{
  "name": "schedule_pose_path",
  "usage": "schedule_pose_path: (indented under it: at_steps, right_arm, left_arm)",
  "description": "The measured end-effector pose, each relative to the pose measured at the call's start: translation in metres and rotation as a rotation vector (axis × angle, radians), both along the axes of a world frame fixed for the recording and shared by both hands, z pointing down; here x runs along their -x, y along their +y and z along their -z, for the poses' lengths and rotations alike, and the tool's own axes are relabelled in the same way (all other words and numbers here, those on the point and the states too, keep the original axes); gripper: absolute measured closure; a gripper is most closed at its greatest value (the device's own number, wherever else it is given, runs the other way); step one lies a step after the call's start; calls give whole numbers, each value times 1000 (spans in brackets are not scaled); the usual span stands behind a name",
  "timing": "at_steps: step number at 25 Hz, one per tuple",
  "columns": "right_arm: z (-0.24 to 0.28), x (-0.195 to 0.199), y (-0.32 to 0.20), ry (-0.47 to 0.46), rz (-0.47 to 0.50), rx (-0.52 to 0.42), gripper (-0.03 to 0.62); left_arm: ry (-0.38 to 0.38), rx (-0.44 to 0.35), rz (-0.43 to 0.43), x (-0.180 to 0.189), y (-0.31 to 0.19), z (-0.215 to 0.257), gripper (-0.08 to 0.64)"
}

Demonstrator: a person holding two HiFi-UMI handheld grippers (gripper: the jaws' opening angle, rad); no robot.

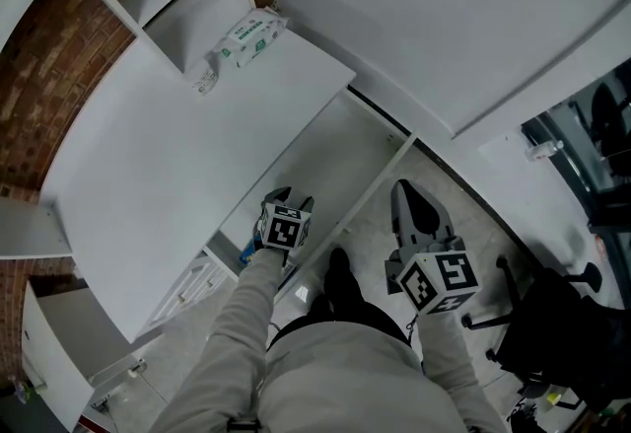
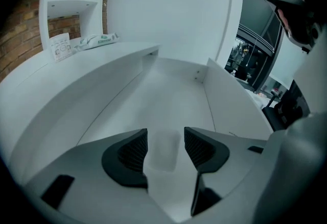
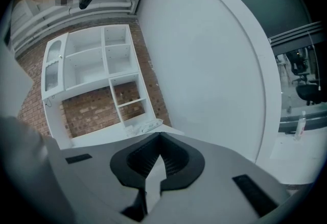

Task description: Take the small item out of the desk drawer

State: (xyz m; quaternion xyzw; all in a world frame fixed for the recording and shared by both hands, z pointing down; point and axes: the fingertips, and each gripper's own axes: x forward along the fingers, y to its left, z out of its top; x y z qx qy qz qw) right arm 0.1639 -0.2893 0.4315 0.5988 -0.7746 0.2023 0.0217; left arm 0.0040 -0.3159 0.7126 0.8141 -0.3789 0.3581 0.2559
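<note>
L tongs (image 2: 166, 142) angled down in drawer (image 1: 335, 140), spread, R tongs (image 3: 160, 137) level, closed

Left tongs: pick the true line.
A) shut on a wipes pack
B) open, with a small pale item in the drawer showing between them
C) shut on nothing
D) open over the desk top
B: in the left gripper view the left tongs stand apart, and the item lies on the floor of the drawer in the gap between them, not pinched.
</note>
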Motion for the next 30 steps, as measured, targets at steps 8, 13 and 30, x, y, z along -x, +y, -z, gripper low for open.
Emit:
schedule_pose_path:
  at_steps: [8, 13, 30]
  right_arm:
    - [-5, -3, -3, 0, -2, 13, 565]
    - [-8, -4, -1, -4, -3, 20, 566]
    - [-2, 9, -2, -9, 35, 7, 565]
  left_arm:
    - [-89, 81, -54, 0, 8, -33, 327]
    - [-126, 96, -51, 7, 9, -44, 331]
    - [-78, -7, -16, 4, -2, 5, 368]
